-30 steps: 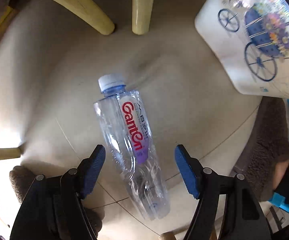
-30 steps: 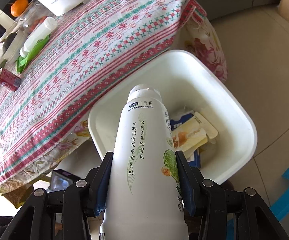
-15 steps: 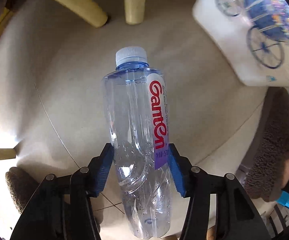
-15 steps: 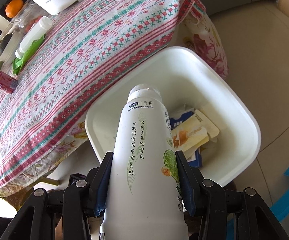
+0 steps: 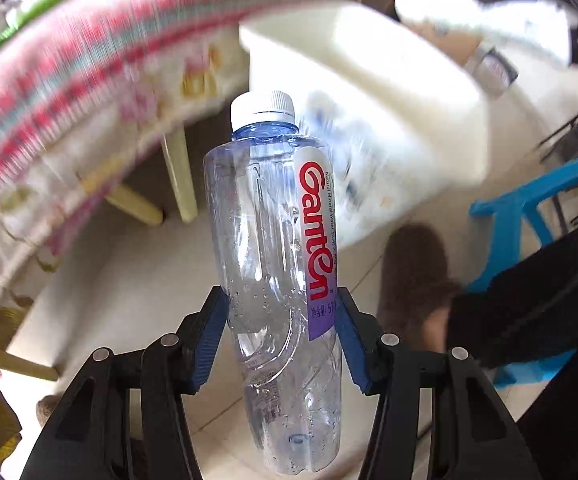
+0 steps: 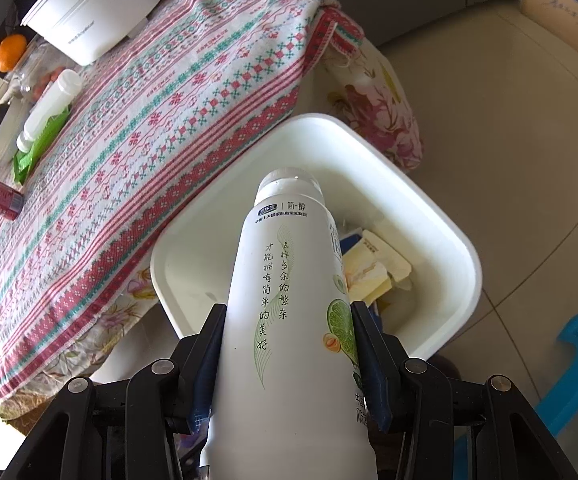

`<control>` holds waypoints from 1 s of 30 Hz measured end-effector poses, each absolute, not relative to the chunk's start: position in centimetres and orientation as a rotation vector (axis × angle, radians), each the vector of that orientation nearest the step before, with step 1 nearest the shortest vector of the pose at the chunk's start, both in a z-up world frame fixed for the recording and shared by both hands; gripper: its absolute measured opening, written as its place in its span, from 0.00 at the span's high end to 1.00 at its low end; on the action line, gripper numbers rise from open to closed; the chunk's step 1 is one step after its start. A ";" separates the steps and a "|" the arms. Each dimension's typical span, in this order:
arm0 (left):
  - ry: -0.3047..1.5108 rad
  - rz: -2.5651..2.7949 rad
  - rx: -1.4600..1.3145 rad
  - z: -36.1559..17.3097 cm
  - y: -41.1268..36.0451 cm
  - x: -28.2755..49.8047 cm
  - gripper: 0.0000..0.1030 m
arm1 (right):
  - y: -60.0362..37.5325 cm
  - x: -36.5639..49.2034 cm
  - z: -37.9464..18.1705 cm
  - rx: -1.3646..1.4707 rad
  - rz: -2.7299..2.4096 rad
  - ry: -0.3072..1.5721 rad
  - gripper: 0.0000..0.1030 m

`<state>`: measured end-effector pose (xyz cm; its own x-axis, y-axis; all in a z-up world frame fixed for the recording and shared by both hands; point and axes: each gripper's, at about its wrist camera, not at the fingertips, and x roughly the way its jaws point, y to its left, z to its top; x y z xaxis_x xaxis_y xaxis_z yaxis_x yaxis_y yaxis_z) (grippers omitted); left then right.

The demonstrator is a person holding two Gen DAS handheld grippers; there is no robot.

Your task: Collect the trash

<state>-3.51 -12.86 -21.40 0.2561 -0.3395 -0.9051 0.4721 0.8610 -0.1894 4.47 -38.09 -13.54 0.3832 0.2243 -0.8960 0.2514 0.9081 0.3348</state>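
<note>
Our left tongs (image 5: 281, 316) clamp the clear water bottle (image 5: 277, 248); our right tongs (image 6: 287, 340) grip the white bottle (image 6: 289, 300) above the bin (image 6: 449, 240).

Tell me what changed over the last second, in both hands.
The left gripper closed its fingers on the clear water bottle, which lay on the floor a second ago, and lifted it; the tablecloth and white bin now show behind it. The right gripper stayed shut on the white bottle above the bin, barely shifting.
</note>
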 end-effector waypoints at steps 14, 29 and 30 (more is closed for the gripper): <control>0.763 -0.554 -0.046 -7.2 -15.4 1.4 0.45 | -39.3 4.8 -14.1 0.511 -0.052 1.209 0.49; 0.712 -0.560 -0.056 -10.4 -22.6 7.3 0.43 | -42.2 4.2 -12.8 0.676 -0.096 1.153 0.34; 0.728 -0.565 -0.050 -10.8 -22.9 7.7 0.43 | -42.4 4.1 -12.8 0.681 -0.104 1.149 0.34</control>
<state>7.65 -22.91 -10.83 0.6046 -0.5051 -0.6159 0.4713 0.8502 -0.2347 4.15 -42.42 -12.75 0.4283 0.2601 -0.8654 0.4117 0.7963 0.4431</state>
